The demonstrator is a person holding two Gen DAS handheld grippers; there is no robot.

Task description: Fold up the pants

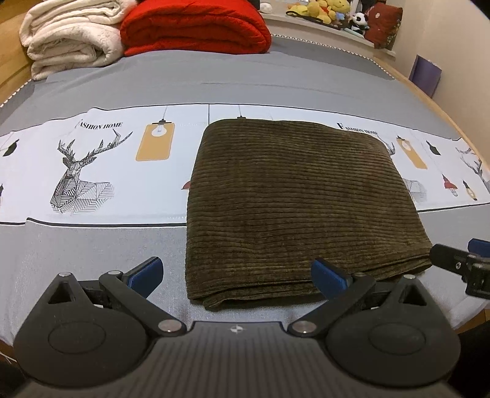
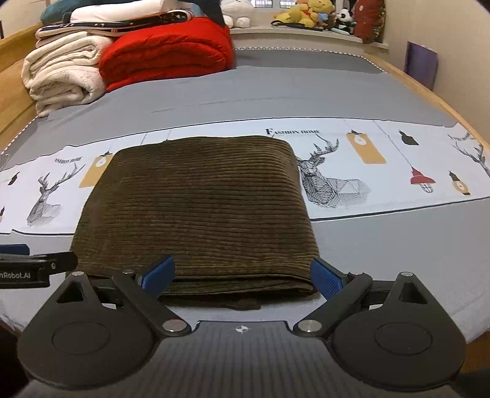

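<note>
1. The pants, dark olive-brown corduroy, lie folded into a thick, roughly rectangular stack on the bed, near its front edge.
2. The far part of the stack rests on the sheet's white printed band, which shows deer heads, hanging lamps and the words "Fashion Home"; the near part rests on plain grey sheet.
3. At the near edge the layers show as stacked folds, and a small flap of fabric pokes out from under the stack in the right wrist view.
4. The left gripper is spread wide and holds nothing; its blue-padded right finger overlaps the stack's near edge in the view, while its left finger is over bare grey sheet.
5. The right gripper is likewise spread wide and empty, its two blue pads in front of the stack's near edge; whether they touch the cloth cannot be told.
6. At the far end of the bed sit a rolled cream blanket and, just beside it, a folded red blanket.
7. Stuffed toys line a ledge beyond the bed.
</note>
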